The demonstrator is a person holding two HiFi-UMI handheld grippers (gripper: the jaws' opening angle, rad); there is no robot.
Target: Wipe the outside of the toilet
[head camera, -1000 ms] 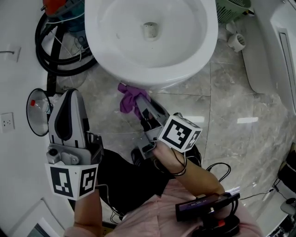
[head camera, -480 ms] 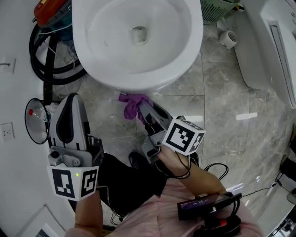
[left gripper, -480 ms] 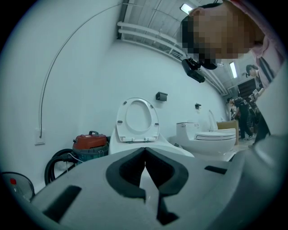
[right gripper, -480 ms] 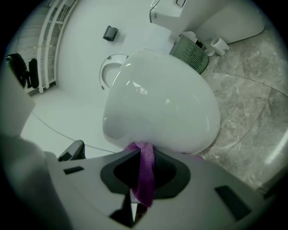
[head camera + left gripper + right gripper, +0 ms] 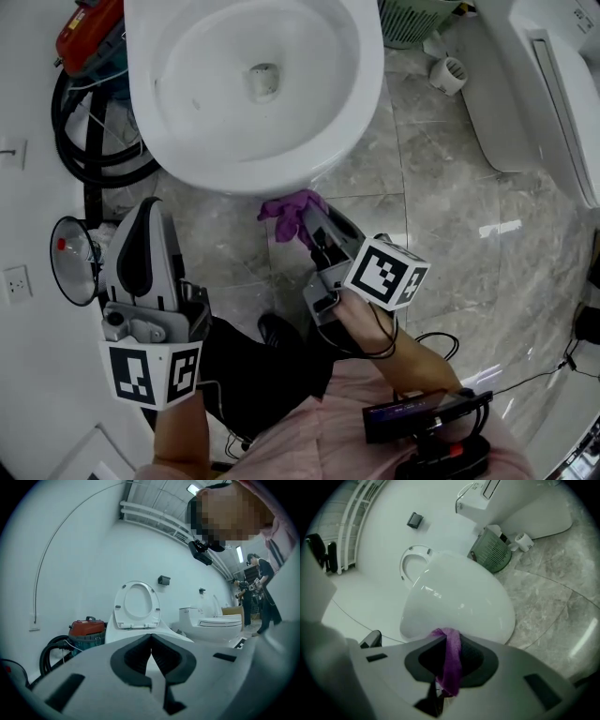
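Note:
A white toilet (image 5: 253, 84) fills the top of the head view, its lid raised. My right gripper (image 5: 305, 217) is shut on a purple cloth (image 5: 289, 208), and the cloth sits under the bowl's front rim against the outer wall. In the right gripper view the purple cloth (image 5: 451, 660) hangs between the jaws with the toilet (image 5: 459, 604) close ahead. My left gripper (image 5: 145, 234) is held at the lower left, away from the bowl, jaws shut with nothing between them. The left gripper view looks at the toilet (image 5: 138, 613) from a distance.
A red vacuum (image 5: 89, 37) with a black hose (image 5: 94, 155) stands left of the bowl. A round dark object (image 5: 75, 258) lies by the wall. A green basket (image 5: 412, 19) and a paper roll (image 5: 448, 73) sit at the top right, beside a second toilet (image 5: 553, 103). Grey marble floor (image 5: 450, 216).
My right gripper with the purple cloth has slid to the right along the bowl's front underside. The head view has shifted, so the toilet appears further left. My left gripper has barely moved.

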